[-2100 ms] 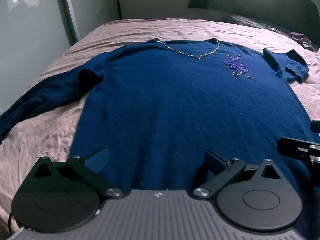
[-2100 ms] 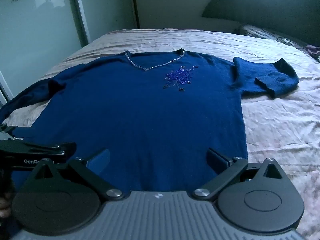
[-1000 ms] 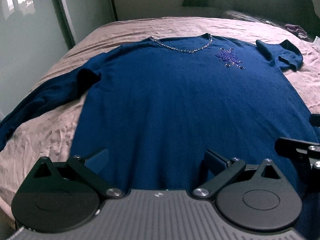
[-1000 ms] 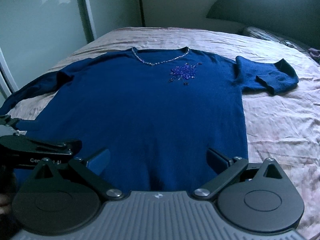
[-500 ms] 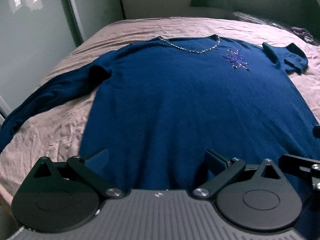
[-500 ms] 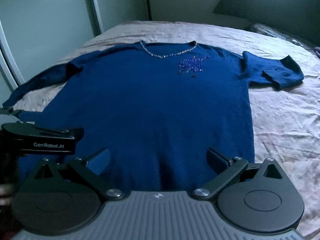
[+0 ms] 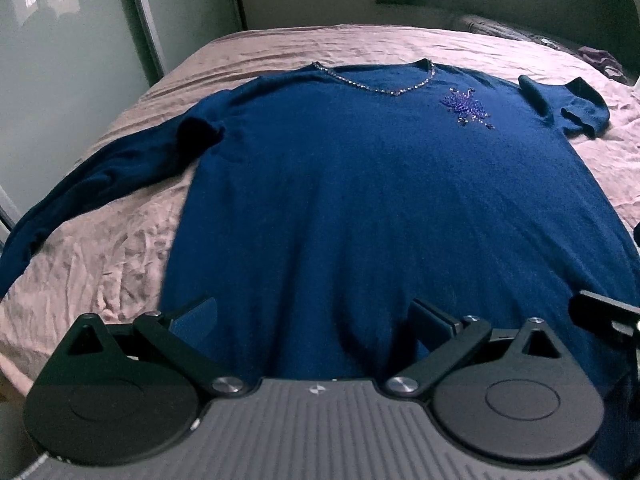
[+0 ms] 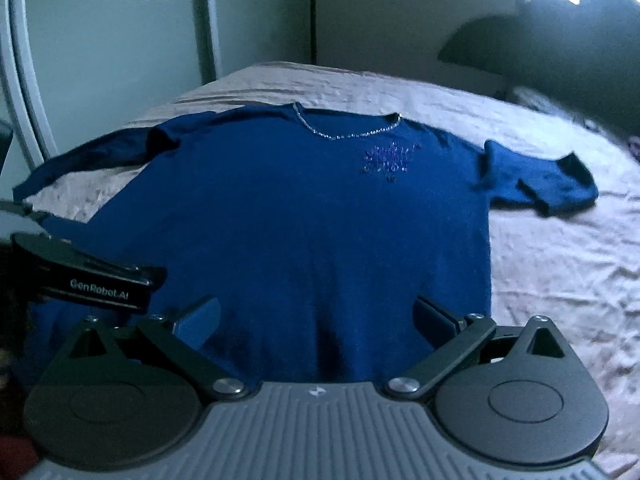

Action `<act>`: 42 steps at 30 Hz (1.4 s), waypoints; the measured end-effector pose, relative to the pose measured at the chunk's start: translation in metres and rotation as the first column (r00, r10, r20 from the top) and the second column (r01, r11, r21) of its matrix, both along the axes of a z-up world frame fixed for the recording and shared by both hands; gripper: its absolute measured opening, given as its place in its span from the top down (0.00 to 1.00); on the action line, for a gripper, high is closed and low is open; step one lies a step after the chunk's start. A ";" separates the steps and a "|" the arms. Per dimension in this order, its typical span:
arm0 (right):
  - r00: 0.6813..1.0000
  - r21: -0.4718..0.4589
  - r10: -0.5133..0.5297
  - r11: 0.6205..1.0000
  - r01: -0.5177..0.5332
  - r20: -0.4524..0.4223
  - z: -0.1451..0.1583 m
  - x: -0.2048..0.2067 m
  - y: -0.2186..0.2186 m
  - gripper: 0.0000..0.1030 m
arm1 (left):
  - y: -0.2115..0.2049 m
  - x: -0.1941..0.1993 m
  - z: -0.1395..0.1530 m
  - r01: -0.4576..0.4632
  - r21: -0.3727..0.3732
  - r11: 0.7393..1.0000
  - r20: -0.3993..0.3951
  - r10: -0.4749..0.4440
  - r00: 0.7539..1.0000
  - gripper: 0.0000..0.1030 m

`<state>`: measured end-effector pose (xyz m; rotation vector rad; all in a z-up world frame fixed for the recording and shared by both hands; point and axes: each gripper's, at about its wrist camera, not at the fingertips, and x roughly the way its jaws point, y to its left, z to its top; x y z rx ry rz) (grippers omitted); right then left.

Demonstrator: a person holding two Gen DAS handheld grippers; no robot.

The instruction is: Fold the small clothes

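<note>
Both tools hang wide open over the near hem, gripping nothing: the left tool (image 7: 314, 314) sits over the middle of the hem toward the left side, and the right tool (image 8: 318, 314) over the middle toward the right, each with its fingers spread well apart. The other tool's tip shows at the edge of each view, so the two are close together.

Beyond them the blue sweater (image 7: 380, 184) lies front up and flat on the bed (image 7: 100, 240), neckline (image 7: 372, 84) at the far end and a beaded flower (image 7: 466, 106) on the chest. Its long left sleeve (image 7: 100, 176) trails out toward the bed's edge; the right sleeve (image 8: 540, 180) is bunched up beside the body.

My judgement is that folding has not begun. To do it well, each tool should likely move apart to a hem corner or a sleeve, close on the fabric edge only and not on the sheet, then lift and carry evenly so the body stays smooth. The bunched sleeve may want straightening first, and the beading could snag if dragged.
</note>
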<state>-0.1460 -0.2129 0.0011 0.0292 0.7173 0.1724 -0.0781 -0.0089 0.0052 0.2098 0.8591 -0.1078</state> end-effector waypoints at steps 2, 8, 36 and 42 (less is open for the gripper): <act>1.000 -0.001 0.009 1.000 -0.009 -0.005 0.001 -0.001 0.000 0.00 | 0.000 0.000 0.001 0.006 -0.004 1.000 -0.002 -0.006 1.000 0.00; 0.999 0.047 0.031 0.998 -0.030 -0.029 0.000 -0.003 -0.001 0.00 | -0.003 0.001 -0.001 0.025 -0.004 1.000 -0.027 -0.026 0.999 0.00; 0.987 0.043 0.081 0.995 -0.087 0.136 0.011 0.009 -0.028 0.00 | -0.026 0.038 0.000 0.035 0.027 0.999 0.020 -0.036 0.999 0.01; 0.988 0.053 0.045 0.997 -0.054 0.149 0.003 0.027 -0.051 0.00 | -0.044 0.045 0.006 0.089 0.029 0.996 0.058 -0.091 0.994 0.02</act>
